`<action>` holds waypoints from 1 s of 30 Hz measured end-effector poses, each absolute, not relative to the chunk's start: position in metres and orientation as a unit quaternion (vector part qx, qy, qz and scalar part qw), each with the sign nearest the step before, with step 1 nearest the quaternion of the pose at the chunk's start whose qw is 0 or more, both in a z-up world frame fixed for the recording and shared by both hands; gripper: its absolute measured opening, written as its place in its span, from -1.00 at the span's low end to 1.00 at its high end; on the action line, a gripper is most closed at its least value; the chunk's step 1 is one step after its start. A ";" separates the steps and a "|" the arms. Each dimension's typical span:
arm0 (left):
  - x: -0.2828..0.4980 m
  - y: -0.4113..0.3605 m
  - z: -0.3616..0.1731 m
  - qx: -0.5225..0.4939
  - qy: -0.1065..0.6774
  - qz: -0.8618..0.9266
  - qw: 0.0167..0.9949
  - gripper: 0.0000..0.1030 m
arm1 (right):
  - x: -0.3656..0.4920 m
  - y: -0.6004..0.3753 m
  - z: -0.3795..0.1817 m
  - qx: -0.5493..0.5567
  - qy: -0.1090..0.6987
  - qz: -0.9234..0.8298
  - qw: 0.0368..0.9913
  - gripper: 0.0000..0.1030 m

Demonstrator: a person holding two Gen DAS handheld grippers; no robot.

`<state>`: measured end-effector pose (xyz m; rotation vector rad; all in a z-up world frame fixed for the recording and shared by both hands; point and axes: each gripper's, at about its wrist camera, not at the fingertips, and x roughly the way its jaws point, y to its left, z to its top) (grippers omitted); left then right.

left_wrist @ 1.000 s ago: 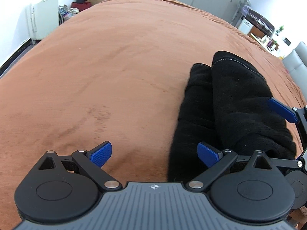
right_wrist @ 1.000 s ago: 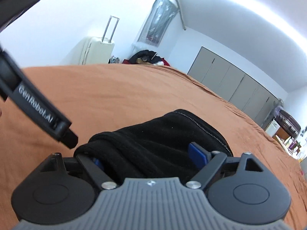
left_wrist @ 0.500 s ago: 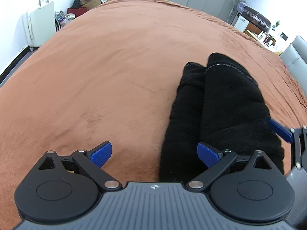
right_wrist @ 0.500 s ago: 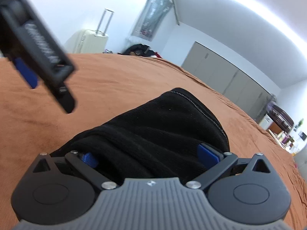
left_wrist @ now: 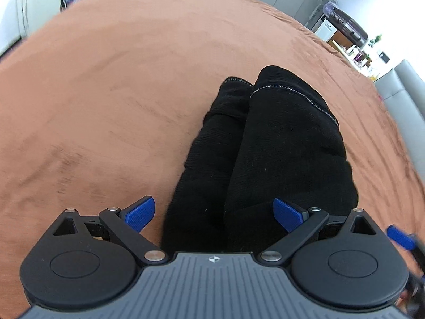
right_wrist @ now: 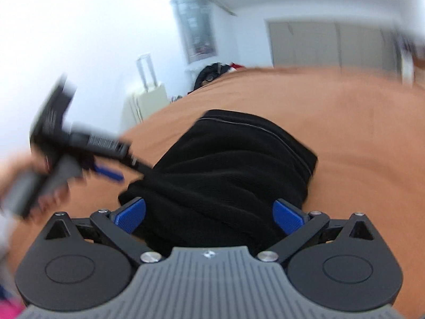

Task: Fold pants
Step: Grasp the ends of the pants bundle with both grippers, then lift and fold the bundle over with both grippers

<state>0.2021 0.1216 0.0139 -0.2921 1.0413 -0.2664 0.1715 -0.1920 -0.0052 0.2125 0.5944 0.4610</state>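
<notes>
The black pants (left_wrist: 265, 146) lie folded into a thick bundle on the brown bedspread (left_wrist: 106, 85). My left gripper (left_wrist: 213, 214) is open, its blue pads on either side of the bundle's near end, just above it. In the right wrist view the pants (right_wrist: 225, 167) fill the middle. My right gripper (right_wrist: 209, 216) is open, its pads spread either side of the cloth. The left gripper shows blurred at the left of that view (right_wrist: 79, 148). A blue pad of the right gripper peeks in at the left wrist view's right edge (left_wrist: 401, 238).
A white suitcase (right_wrist: 148, 101) and a pile of dark clothes (right_wrist: 212, 74) stand beyond the bed's far end. Grey wardrobes (right_wrist: 332, 42) line the back wall. A grey sofa (left_wrist: 406, 98) and a cluttered shelf (left_wrist: 348, 37) are to the right of the bed.
My right gripper has opened wider and let go of the bundle, swinging sideways. My left gripper has moved right, over the bundle's near end. Both views are motion-blurred.
</notes>
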 end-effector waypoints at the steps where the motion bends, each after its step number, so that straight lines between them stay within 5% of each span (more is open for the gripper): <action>1: 0.208 0.124 0.009 -0.162 0.502 -0.136 0.838 1.00 | 0.182 -0.210 -0.011 0.150 0.301 0.225 0.914 0.91; 10: 0.249 0.147 -0.030 -0.264 0.537 -0.174 0.782 1.00 | 0.243 -0.293 -0.109 0.464 0.397 0.219 0.761 0.91; 30: 0.286 0.150 -0.042 -0.236 0.582 -0.252 0.736 1.00 | 0.281 -0.287 -0.148 0.535 0.410 0.274 0.686 0.91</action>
